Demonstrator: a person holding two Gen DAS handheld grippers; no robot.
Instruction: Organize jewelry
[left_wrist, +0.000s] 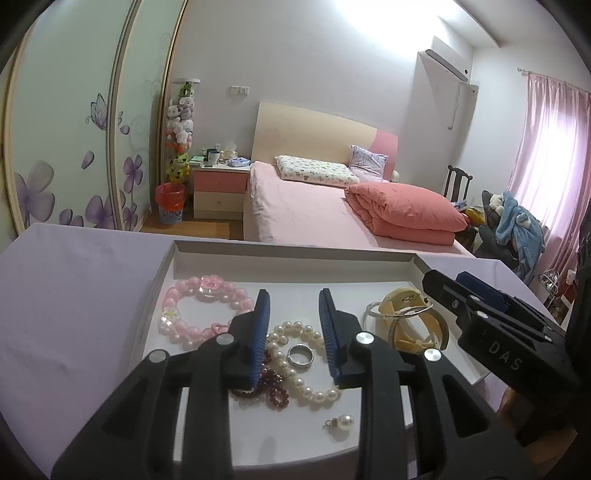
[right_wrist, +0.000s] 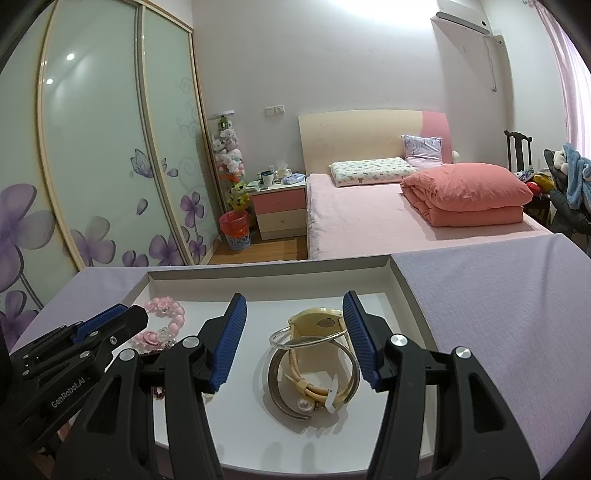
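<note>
Sat on a lilac-covered table (right_wrist: 498, 314): a shallow white tray (left_wrist: 295, 266) holding all the jewelry. Hovered above the tray's near half: the left gripper (left_wrist: 295, 328), jaws parted about a ring's width and more, gripping nothing. Lay between its blue pads (left_wrist: 261, 325): a silver ring (left_wrist: 301, 353) on a white pearl necklace (left_wrist: 303, 369), with a dark red bead bracelet (left_wrist: 273, 387) at 7 o'clock from the ring, partly covered by the left pad. Rested at 10 o'clock from the ring: a pink bead bracelet (left_wrist: 201, 314) with flower charms. Lay alone at 5 o'clock, near the tray's front: a pearl earring (left_wrist: 341, 422).

Hung over the tray's right half: the right gripper (right_wrist: 295, 339), jaws spread wide and empty. Piled between its pads: a cream watch (right_wrist: 317, 325), a thin silver bangle (right_wrist: 295, 338) laid across it, a wider open cuff (right_wrist: 314, 369) around the strap, and a small pearl (right_wrist: 304, 406) at 6 o'clock, touching the cuff.

Crowded each view from the side: the other gripper's black body, hiding a corner of the tray. Cut off by the right gripper in its own view: most of the pearl necklace and the red beads. Too small to read: the watch face.

Stood beyond the table: a pink bed (right_wrist: 388, 221) with a folded quilt (right_wrist: 465, 195), a nightstand (right_wrist: 280, 206) and a red bin (right_wrist: 234, 229) at 11 o'clock, flowered wardrobe doors (right_wrist: 92, 147) at 9 o'clock.
</note>
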